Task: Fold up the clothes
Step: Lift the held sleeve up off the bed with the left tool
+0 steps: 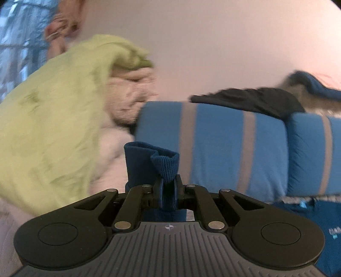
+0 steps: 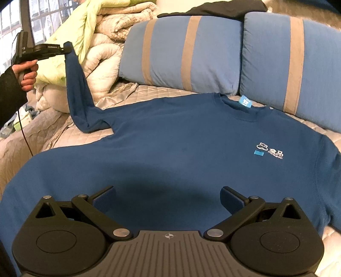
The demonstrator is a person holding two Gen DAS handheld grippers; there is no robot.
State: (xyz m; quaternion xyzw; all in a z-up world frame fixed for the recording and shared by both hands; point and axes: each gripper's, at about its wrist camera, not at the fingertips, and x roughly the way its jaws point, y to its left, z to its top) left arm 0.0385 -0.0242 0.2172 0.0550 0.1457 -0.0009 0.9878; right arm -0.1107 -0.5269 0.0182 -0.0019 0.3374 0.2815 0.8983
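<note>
A dark blue sweatshirt (image 2: 170,144) lies front up on the quilted bed, its neck toward the pillows, a white logo on its chest. My left gripper (image 1: 168,187) is shut on the ribbed cuff (image 1: 168,164) of one sleeve. From the right wrist view that left gripper (image 2: 67,50) holds the sleeve (image 2: 77,89) lifted high at the upper left, the fabric hanging down to the shoulder. My right gripper (image 2: 168,198) hovers open over the sweatshirt's lower body with nothing between its fingers.
Two blue pillows with grey stripes (image 2: 183,49) stand behind the sweatshirt, dark clothing (image 2: 213,8) draped over them. A heap of cream quilt and a lime green blanket (image 2: 85,27) lies at the left. The grey quilted bedspread (image 2: 53,132) shows around the sweatshirt. A person's hand (image 2: 27,74) grips the left tool.
</note>
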